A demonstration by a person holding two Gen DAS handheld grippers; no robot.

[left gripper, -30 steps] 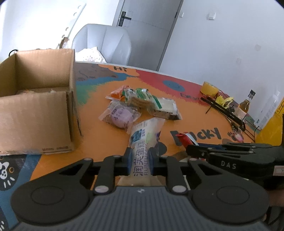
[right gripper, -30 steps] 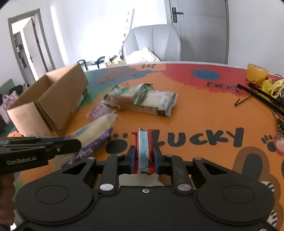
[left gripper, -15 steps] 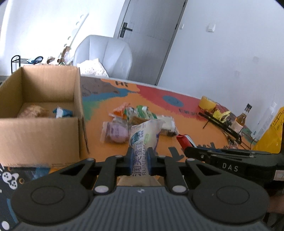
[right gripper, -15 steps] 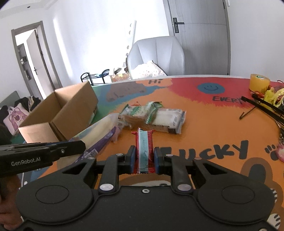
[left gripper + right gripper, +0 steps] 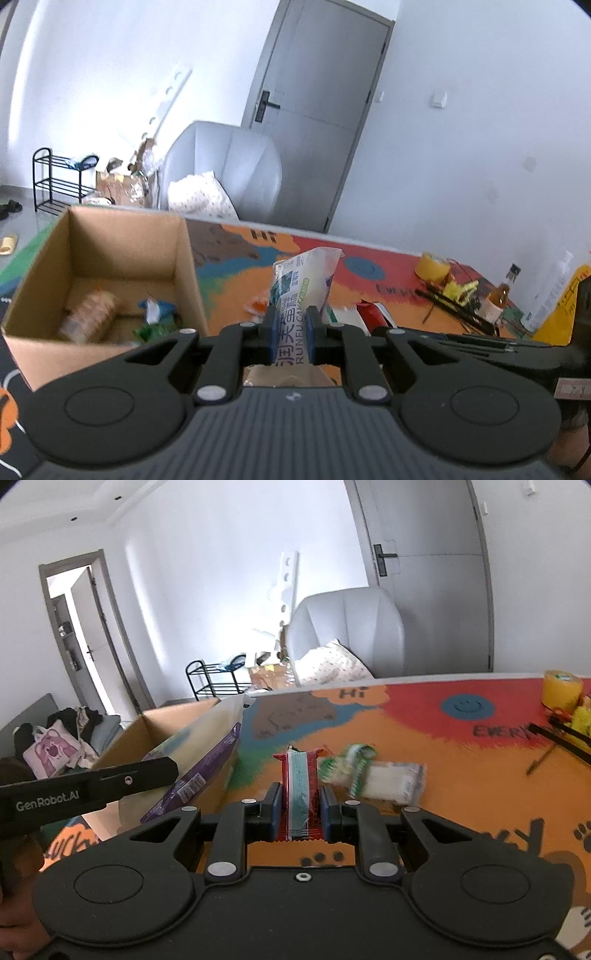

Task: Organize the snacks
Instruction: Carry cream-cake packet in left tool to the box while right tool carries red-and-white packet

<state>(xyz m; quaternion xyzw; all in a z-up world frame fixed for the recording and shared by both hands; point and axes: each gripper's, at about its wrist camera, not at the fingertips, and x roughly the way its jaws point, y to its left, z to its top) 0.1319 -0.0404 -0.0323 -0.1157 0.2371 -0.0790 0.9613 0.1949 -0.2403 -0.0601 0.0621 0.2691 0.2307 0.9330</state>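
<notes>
Nearest, above the table (image 5: 461, 746) | left tool (image 5: 291, 332) clenched on cake bag (image 5: 299, 295), right tool (image 5: 301, 812) clenched on red bar (image 5: 301, 786), both clear of the surface | beyond, box (image 5: 110, 236) open, some snacks inside | advice: carry each over the rim, lower inside, then release | far: green packs (image 5: 369, 775) wait.

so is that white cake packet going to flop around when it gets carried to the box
Probably not much. The cake packet stands upright above the left gripper without sagging, so it looks puffed and fairly stiff. It seems light. The glossy film may slip, though it is pinched low.
</notes>
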